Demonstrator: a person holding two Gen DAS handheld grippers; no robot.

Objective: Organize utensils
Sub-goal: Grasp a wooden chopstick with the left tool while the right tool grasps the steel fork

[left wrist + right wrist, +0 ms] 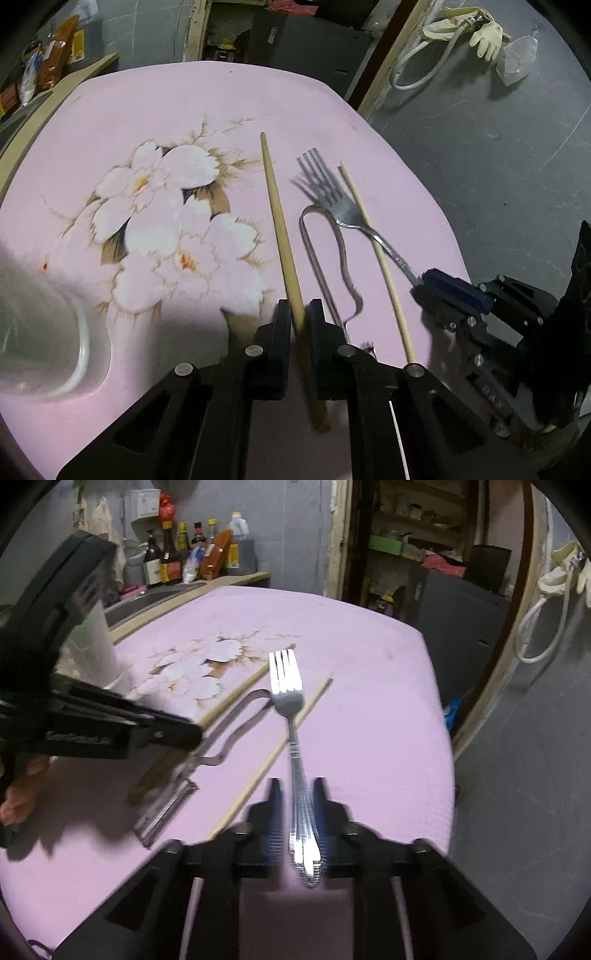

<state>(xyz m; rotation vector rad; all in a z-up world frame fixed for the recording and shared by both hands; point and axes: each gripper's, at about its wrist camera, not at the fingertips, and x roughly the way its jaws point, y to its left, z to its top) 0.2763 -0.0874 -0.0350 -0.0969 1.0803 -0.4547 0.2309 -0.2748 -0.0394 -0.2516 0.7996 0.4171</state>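
A thick wooden chopstick (280, 229) lies on the pink flowered table cover (147, 103), and my left gripper (299, 314) is shut on its near part. My right gripper (299, 801) is shut on the handle of a steel fork (286, 686). The fork's tines point away and cross above a thinner chopstick (280, 746). In the left wrist view the right gripper (439, 288) comes in from the right, holding the fork (343, 210) over the thin chopstick (373, 251). A metal peeler (332, 266) lies between the two chopsticks. The left gripper (188, 734) enters the right wrist view from the left.
A clear plastic cup (44, 332) stands at the table's near left. Bottles (184, 554) line a counter behind the table. The table's right edge drops to a grey floor where a hose and rubber gloves (484, 33) lie.
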